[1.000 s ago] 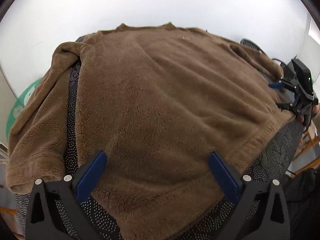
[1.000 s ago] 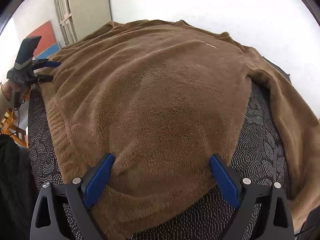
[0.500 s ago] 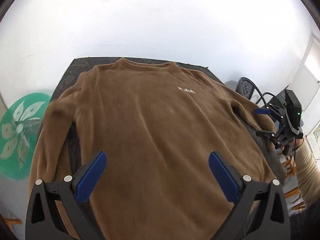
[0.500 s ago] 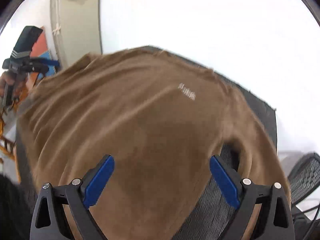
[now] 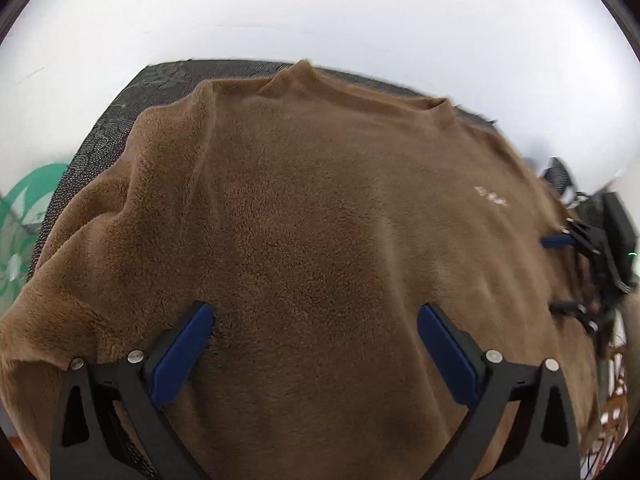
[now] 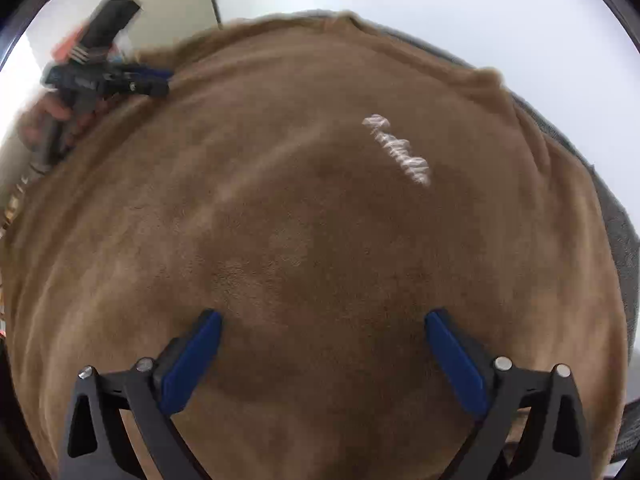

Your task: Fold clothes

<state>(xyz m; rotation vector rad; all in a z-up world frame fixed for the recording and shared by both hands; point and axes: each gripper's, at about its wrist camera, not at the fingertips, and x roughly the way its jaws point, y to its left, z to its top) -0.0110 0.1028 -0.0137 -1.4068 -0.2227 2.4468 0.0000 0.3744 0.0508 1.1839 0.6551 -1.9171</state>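
Spread flat across a dark table (image 5: 100,128), front side up: a brown fleece sweater (image 5: 320,240), thick and plushy, pile short and matted in soft swirls. Fills nearly all of both wrist views. Rounded ribbed neckline (image 5: 360,88) at the far edge; small white embroidered script (image 6: 398,156) on the chest, blurred beyond reading. One sleeve (image 5: 68,264) draped down the table's left side in heavy folds. Table surface covered in a dotted, woven-looking black cloth, visible only as strips around the garment.

Left gripper (image 5: 316,320): blue-padded fingers set wide apart, hovering low over the sweater's lower body, nothing between them; contact with the fleece cannot be told. Right gripper (image 6: 323,324): likewise splayed wide, blue pads (image 6: 192,360) over the fabric just below the chest script, nothing pinched.

Seen from the left wrist, the right gripper at the sweater's right edge, black frame with one blue pad showing. Seen from the right wrist, the left gripper at the far left edge, held by a hand (image 6: 52,120), slightly blurred. Behind, a plain white wall (image 5: 320,12) and a green patterned floor mat (image 5: 20,220). No containers in sight.
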